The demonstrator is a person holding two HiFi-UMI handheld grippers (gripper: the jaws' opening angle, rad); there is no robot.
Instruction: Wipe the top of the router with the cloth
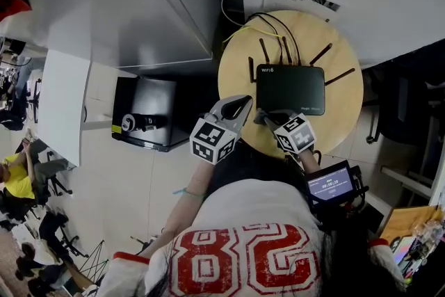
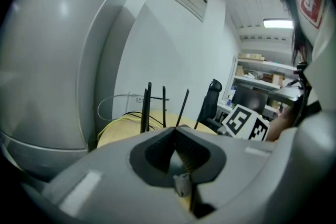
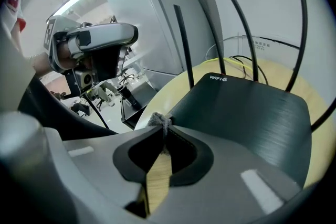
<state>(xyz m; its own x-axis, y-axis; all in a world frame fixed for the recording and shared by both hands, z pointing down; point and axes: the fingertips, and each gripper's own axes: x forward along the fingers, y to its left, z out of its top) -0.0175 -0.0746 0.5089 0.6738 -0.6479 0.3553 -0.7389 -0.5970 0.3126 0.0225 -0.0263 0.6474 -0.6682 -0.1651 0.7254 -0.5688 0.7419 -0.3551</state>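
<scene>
A black router (image 1: 290,88) with several upright antennas lies on a round wooden table (image 1: 348,129). In the right gripper view its brushed top (image 3: 247,107) fills the right side. My right gripper (image 1: 261,118) sits at the router's near left corner, shut, with a small tuft of grey cloth (image 3: 159,120) pinched at its tips (image 3: 163,129). My left gripper (image 1: 243,104) hovers just left of the router over the table's edge, tilted up toward the wall, its jaws (image 2: 175,129) closed. A tiny grey scrap (image 2: 182,184) shows low in its gap; I cannot tell what it is.
Black and yellow cables (image 1: 271,21) run off the table's far side to the wall. A black box (image 1: 146,122) stands on the floor left of the table, under a white cabinet (image 1: 139,3). A dark office chair (image 1: 403,108) is to the right.
</scene>
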